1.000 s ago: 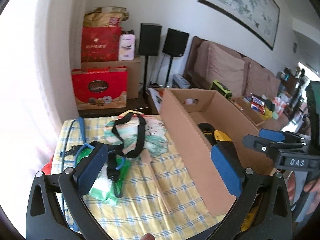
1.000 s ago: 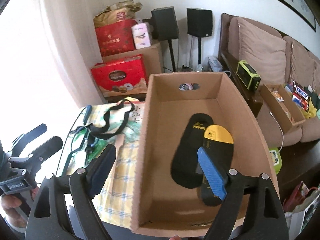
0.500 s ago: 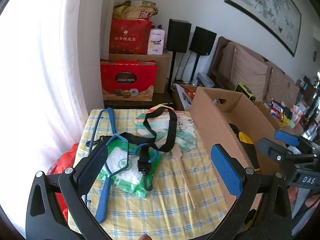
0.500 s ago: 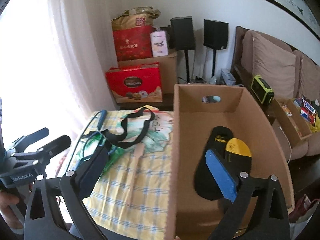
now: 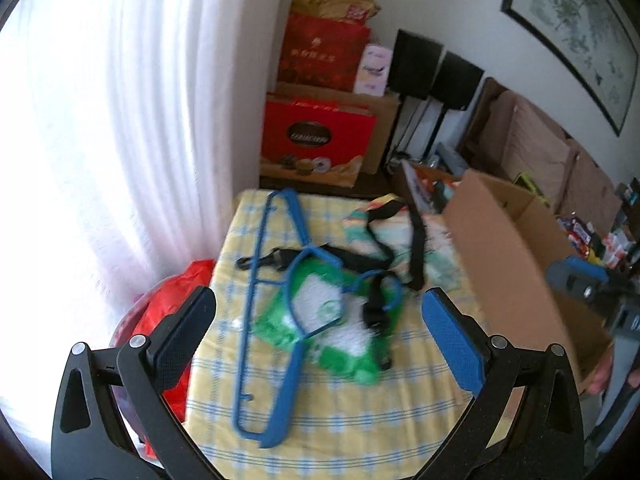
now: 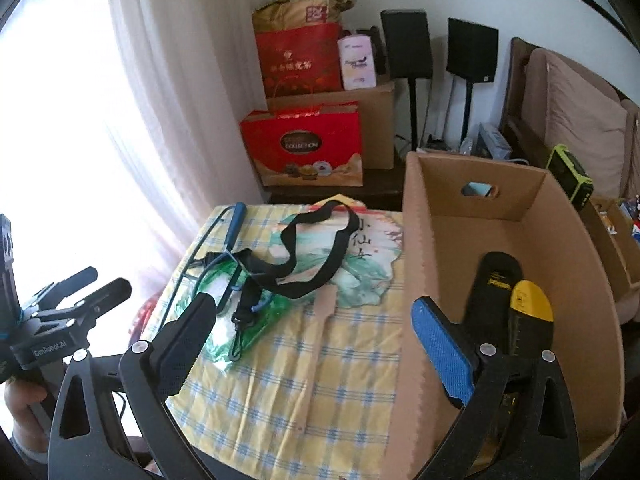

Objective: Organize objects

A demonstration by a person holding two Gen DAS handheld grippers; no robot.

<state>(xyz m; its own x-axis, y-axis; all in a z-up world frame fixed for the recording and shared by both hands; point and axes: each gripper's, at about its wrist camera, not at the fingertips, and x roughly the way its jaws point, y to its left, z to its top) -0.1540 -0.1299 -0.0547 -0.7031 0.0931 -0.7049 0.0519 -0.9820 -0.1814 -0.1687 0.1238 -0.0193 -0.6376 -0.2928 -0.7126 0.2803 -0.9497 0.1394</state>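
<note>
On the yellow checked table (image 5: 360, 412) lie a blue hanger (image 5: 272, 320), a green plastic bag (image 5: 332, 320), a black strap (image 6: 320, 256) and a painted paper fan (image 6: 360, 264) with a wooden handle. My left gripper (image 5: 320, 340) hovers open above the hanger and bag and holds nothing. My right gripper (image 6: 314, 348) is open wide over the fan handle, beside the left wall of the cardboard box (image 6: 412, 280). Two insoles, a black one (image 6: 496, 288) and a yellow-heeled one (image 6: 528, 312), lie inside the box. The left gripper (image 6: 80, 292) also shows at the far left of the right wrist view.
A white curtain (image 5: 140, 140) hangs left of the table, with a red bag (image 5: 176, 292) at its foot. Red gift boxes (image 6: 304, 148), a brown carton and two black speakers (image 6: 406, 44) stand behind. A sofa (image 6: 576, 120) runs along the right.
Both views have swung left, away from the box interior toward the table's items. The left gripper has come lower over the hanger and green bag. The right gripper's jaws have spread wider.
</note>
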